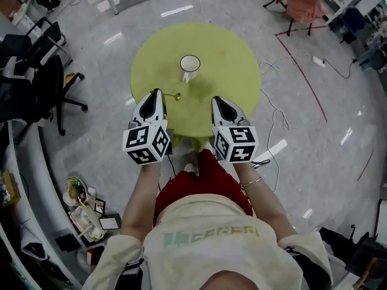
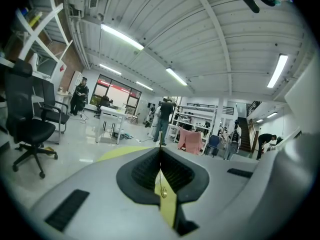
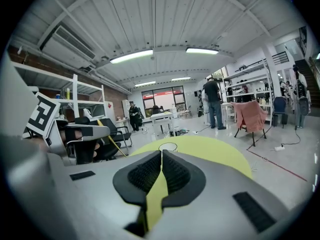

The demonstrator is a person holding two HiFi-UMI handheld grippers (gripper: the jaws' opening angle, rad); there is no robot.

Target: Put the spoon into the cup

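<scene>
We are pinching the spoon (image 1: 175,96) in left tongs (image 1: 157,92), right tongs (image 1: 216,100) closed empty, next needing to reach the cup (image 1: 190,64).

Glossy white cup (image 1: 190,66) at twelve o'clock on matt yellow-green tabletop (image 1: 233,65), shiny gold-toned metal spoon (image 1: 173,95), polished reflective floor (image 1: 314,132)
</scene>
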